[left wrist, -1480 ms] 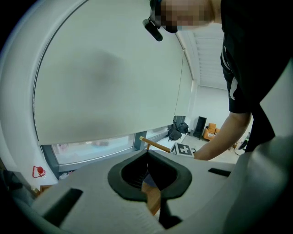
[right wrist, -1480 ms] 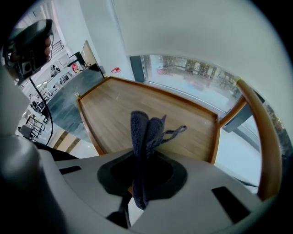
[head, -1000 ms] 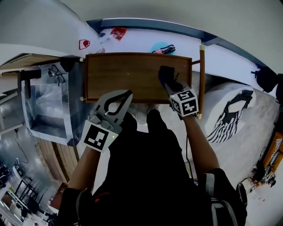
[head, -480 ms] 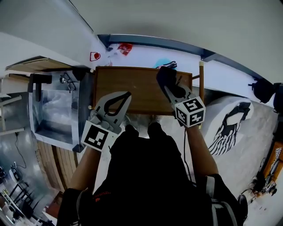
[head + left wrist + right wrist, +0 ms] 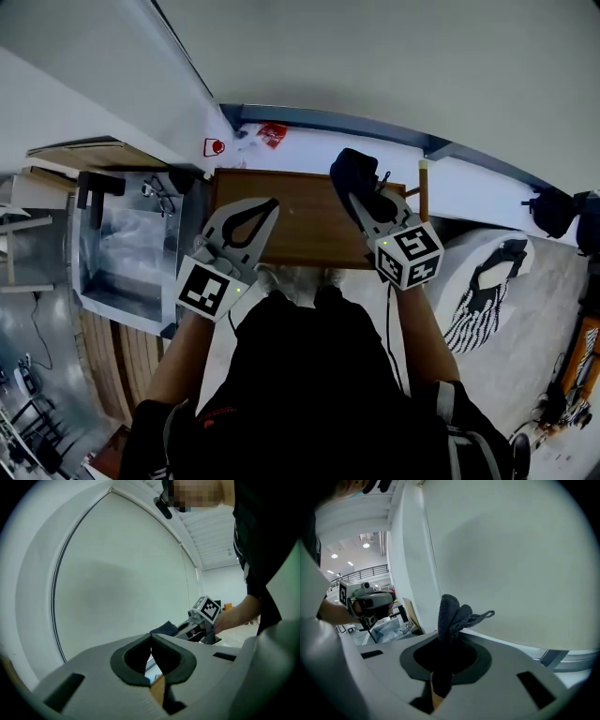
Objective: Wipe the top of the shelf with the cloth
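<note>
The cloth is hanging bunched over the far right part of the shelf in the head view, pinched by the right gripper, while the left gripper is hovering over the shelf's near left edge. Wiping well is probably calling for pressing the fabric flat and sweeping overlapping passes across the shelf's smooth, brown, rectangular wooden top. In the left gripper view, the jaws are meeting at their tips around nothing. In the right gripper view, the jaws are clamping a soft, nubby dark fold that is sticking up past them.
</note>
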Demonstrator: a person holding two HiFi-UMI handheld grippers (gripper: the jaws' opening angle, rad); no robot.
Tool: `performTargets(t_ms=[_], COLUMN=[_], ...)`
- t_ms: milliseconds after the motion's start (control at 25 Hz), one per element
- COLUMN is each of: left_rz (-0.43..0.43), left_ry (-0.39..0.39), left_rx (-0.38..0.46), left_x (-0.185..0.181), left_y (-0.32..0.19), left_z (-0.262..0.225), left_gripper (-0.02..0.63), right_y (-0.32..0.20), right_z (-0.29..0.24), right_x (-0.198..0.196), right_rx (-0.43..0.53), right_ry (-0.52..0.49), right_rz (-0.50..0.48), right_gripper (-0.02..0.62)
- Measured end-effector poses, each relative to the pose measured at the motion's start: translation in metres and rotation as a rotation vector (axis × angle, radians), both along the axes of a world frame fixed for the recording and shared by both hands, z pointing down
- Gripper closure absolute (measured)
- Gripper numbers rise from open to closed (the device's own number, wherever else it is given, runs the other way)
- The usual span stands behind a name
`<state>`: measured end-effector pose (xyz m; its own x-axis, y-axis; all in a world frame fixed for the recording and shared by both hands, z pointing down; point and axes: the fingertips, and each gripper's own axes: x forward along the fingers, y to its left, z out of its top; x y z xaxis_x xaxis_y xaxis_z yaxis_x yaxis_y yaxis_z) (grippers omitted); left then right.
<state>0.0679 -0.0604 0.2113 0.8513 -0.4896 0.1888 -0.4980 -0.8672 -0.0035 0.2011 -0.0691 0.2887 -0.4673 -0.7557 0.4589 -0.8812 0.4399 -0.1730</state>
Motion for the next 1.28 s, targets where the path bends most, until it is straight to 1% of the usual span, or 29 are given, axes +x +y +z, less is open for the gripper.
performTargets(t_ms=[200, 440, 760, 1040, 1280], left_rz=[-0.007, -0.016, -0.024, -0.026, -0.029], left_ry=[0.052, 0.045, 0.062, 0.082, 0.087], left_rx=[-0.004, 0.027, 0.048, 0.057, 0.053], left_x=[-0.003, -0.008, -0.016, -0.016, -0.019], left_y=[-0.01, -0.017, -0.021, -0.026, -0.026], left_z=[-0.017, -0.027, -0.037, -0.046, -0.043], left_gripper=[0.586, 0.586, 0.586, 0.586, 0.586], right_y=[-0.006, -0.004, -0.004, -0.005, -0.004], right_z=[-0.03, -0.053, -0.074, -0.101, -0.11], right_x=[-0.005, -0.011, -0.017, -0.025, -0.033], right_rx=[0.058, 0.101, 0.142, 0.193, 0.211], right_ry=[-0.012, -0.028, -0.053, -0.071, -0.078], right_rz=[-0.011, -0.032, -0.042, -0.058, -0.08], right_gripper=[0.552, 0.552, 0.552, 0.552, 0.552])
